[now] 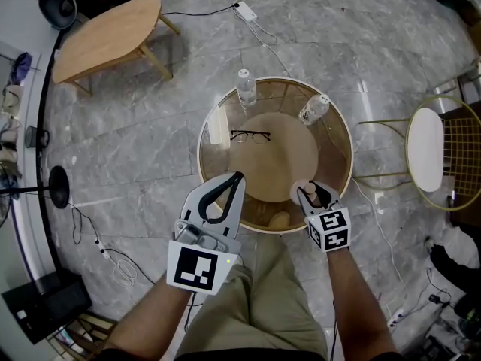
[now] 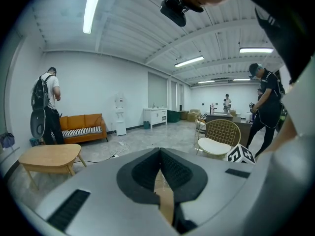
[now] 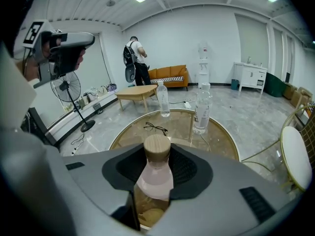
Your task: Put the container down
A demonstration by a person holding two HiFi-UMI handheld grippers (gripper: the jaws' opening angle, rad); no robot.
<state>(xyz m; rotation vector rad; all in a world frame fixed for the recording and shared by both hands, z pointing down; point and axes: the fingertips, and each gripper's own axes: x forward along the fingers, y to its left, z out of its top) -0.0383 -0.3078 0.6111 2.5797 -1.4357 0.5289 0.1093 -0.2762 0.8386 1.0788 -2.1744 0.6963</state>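
Nearest the person, the right tool (image 3: 153, 181) is closed around the neck of the container (image 3: 155, 177), a pale pink bottle with a wooden cap (image 3: 156, 146). It hangs over the near edge of the round glass table (image 1: 201, 138). The left tool (image 2: 160, 150) has its jaws together, gripping nothing.

Let go this close to the rim, the container could tip off. Farther out lie glasses (image 1: 250, 135) and two water bottles (image 1: 246, 87).

Only the right tool view shows the grip. Only the head view shows the nearness to the rim. No view shows whether the base touches the glass.

Our head view looks steeply down; both gripper views face 12 o'clock, low; the right's shares the glasses (image 1: 250, 135).
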